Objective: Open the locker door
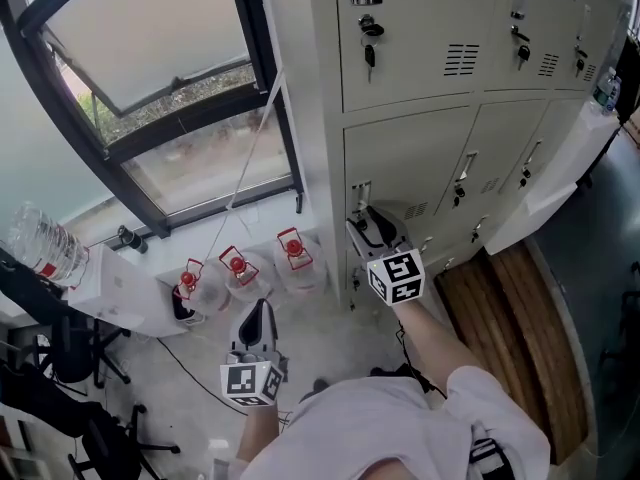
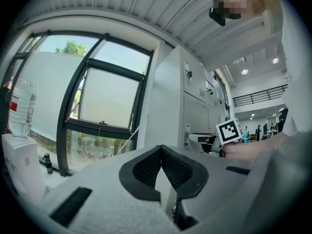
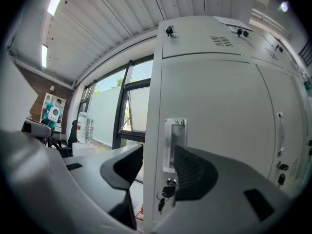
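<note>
Right gripper view: the pale grey metal locker door (image 3: 219, 130) is seen shut, at the cabinet's window end. Its recessed silver handle (image 3: 174, 145) is framed by the wide-spread jaws of the right tongs (image 3: 157, 155), by which nothing is gripped. The left tongs (image 2: 161, 165) are held closed, empty, well apart. Gripping and pulling are judged undone.

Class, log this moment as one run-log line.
right gripper: open, at handle | left gripper: shut, empty | locker door: closed
</note>
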### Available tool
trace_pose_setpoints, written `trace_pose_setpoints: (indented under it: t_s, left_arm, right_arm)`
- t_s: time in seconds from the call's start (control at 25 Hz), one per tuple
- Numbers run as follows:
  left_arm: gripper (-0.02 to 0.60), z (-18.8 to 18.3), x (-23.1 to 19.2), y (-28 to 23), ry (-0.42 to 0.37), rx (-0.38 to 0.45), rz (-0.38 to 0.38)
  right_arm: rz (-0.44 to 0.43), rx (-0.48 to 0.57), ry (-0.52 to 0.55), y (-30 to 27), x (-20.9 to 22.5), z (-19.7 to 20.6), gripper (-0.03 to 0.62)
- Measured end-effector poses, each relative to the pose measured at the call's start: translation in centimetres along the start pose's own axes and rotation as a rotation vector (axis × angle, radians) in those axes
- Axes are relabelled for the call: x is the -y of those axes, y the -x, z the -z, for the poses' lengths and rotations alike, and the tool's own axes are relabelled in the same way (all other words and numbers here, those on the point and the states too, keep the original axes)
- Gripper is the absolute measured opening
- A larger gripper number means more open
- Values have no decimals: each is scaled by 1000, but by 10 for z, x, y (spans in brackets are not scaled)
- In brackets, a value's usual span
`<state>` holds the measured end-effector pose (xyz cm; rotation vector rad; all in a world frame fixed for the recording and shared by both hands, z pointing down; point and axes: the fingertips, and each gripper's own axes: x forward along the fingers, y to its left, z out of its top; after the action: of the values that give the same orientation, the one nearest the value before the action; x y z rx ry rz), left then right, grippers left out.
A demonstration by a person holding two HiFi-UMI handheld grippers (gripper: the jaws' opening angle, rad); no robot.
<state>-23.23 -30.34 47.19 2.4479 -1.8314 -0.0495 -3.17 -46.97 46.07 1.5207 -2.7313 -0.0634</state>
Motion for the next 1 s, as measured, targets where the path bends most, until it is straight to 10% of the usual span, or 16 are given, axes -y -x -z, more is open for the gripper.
trace_pose_setpoints:
  t_s: [1.0]
  left_arm:
    - [2,7,-7,-1,0,-25,-3]
  right_arm:
    - [10,5,1,-18,-4,1,175]
